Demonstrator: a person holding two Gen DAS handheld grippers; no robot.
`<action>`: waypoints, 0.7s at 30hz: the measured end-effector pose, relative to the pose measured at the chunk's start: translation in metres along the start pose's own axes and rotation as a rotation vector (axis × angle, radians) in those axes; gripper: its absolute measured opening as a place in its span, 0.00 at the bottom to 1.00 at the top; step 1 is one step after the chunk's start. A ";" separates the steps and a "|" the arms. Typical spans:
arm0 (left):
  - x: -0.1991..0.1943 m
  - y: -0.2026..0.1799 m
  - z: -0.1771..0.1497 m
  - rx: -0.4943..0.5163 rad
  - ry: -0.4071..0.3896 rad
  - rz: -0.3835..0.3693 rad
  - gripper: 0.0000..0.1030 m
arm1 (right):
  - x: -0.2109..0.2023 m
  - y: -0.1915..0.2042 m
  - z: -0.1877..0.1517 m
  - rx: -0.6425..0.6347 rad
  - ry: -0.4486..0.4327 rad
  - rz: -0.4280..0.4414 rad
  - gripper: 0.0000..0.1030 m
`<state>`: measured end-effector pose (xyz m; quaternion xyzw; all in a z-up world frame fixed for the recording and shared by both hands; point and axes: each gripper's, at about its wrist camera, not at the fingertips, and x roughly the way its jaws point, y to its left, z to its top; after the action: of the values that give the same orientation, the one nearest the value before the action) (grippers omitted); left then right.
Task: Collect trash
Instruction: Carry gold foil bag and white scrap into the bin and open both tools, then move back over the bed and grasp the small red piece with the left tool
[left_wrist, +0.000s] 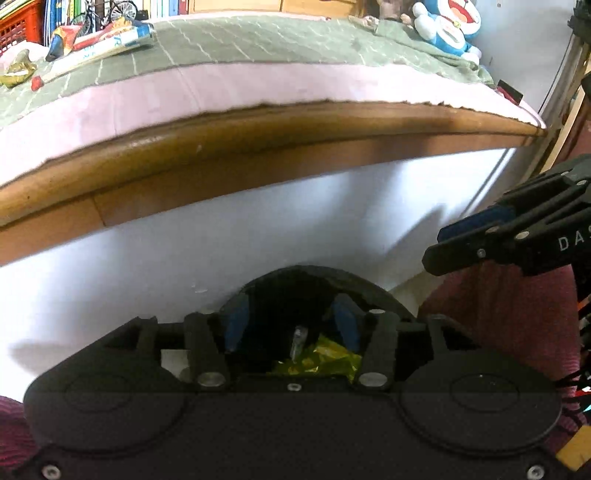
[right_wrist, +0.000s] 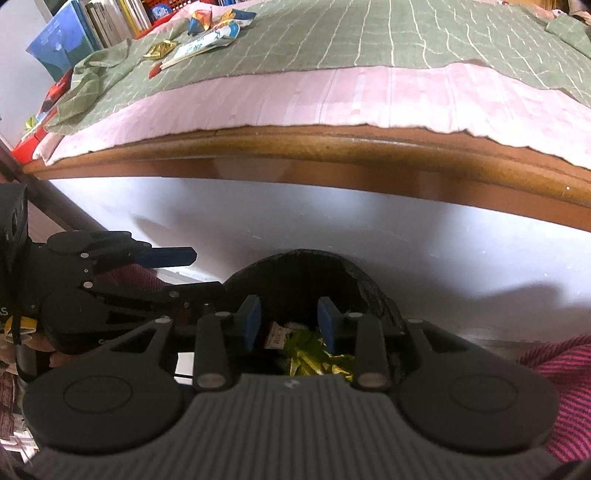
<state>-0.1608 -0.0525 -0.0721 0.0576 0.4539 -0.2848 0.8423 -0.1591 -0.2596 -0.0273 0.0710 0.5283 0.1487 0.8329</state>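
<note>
Both grippers hang over a black trash bin (left_wrist: 306, 274) (right_wrist: 314, 259) that stands on the floor against the bed's white side. My left gripper (left_wrist: 291, 322) is open, and its blue pads (left_wrist: 236, 325) touch nothing. Below it in the bin lie a crumpled yellow wrapper (left_wrist: 327, 359) and a small silvery piece (left_wrist: 298, 339). My right gripper (right_wrist: 289, 322) is open too, above yellow-green wrappers (right_wrist: 314, 355) and a red-and-white wrapper (right_wrist: 275, 338). Each view shows the other gripper at its edge: the right gripper (left_wrist: 443, 243) and the left gripper (right_wrist: 192, 271).
More wrappers (left_wrist: 99, 40) (right_wrist: 207, 40) and a gold foil piece (left_wrist: 14, 72) (right_wrist: 160, 50) lie on the green checked blanket (right_wrist: 369, 37) at the bed's far left. The wooden bed rail (left_wrist: 258, 140) juts out above the bin. A blue plush toy (left_wrist: 447, 26) sits at the far right, and books line the back.
</note>
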 end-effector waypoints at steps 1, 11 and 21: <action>-0.004 -0.001 0.000 0.000 -0.010 0.002 0.52 | -0.002 0.001 0.001 -0.006 -0.008 0.001 0.51; -0.058 0.012 0.034 -0.012 -0.228 0.103 0.64 | -0.046 0.013 0.034 -0.113 -0.250 0.066 0.65; -0.090 0.052 0.079 -0.076 -0.415 0.299 0.77 | -0.050 0.034 0.095 -0.183 -0.416 0.054 0.78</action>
<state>-0.1138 0.0012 0.0375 0.0328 0.2681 -0.1457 0.9517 -0.0990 -0.2402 0.0664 0.0383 0.3275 0.2005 0.9225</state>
